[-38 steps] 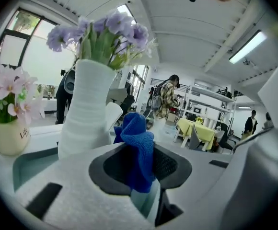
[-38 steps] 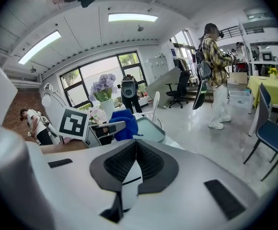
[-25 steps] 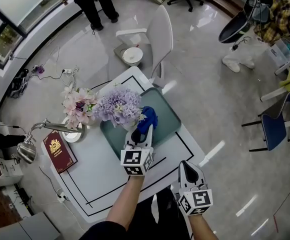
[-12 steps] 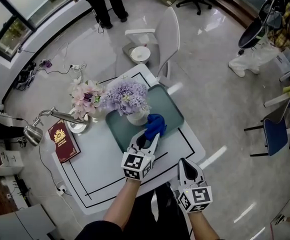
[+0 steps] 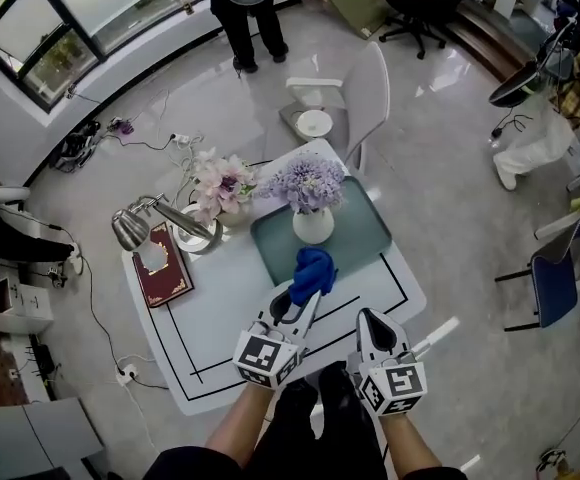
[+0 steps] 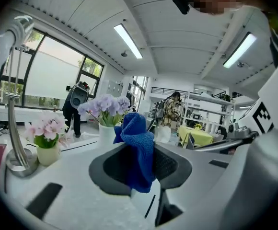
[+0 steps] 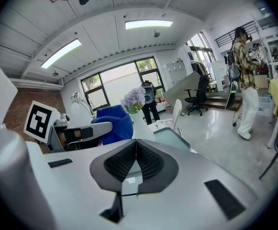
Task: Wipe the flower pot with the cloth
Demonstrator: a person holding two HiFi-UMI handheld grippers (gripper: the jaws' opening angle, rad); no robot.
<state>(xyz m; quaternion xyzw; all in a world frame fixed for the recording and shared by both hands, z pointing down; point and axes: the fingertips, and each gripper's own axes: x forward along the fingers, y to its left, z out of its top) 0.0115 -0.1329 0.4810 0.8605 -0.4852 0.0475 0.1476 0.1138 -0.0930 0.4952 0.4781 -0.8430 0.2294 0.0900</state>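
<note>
A white flower pot (image 5: pixel 313 226) with purple flowers stands on a grey-green tray (image 5: pixel 362 236) on the white table (image 5: pixel 220 318). My left gripper (image 5: pixel 305 293) is shut on a blue cloth (image 5: pixel 313 272), held above the table short of the pot. In the left gripper view the cloth (image 6: pixel 135 150) hangs between the jaws, with the pot (image 6: pixel 107 133) behind it. My right gripper (image 5: pixel 366 320) hovers at the table's near edge, shut and empty. The right gripper view shows the jaws closed (image 7: pixel 135 155) and the cloth (image 7: pixel 112 123) to its left.
A second pot of pink flowers (image 5: pixel 222 183), a metal desk lamp (image 5: pixel 145 223) and a red book (image 5: pixel 162 265) sit on the table's left side. A white chair (image 5: pixel 355 93) stands beyond the table. A person (image 5: pixel 247 8) stands farther off.
My left gripper has pulled the blue cloth back from the pot toward the table's near side. The whole view has shifted, so the table now lies farther from me. The right gripper stays shut.
</note>
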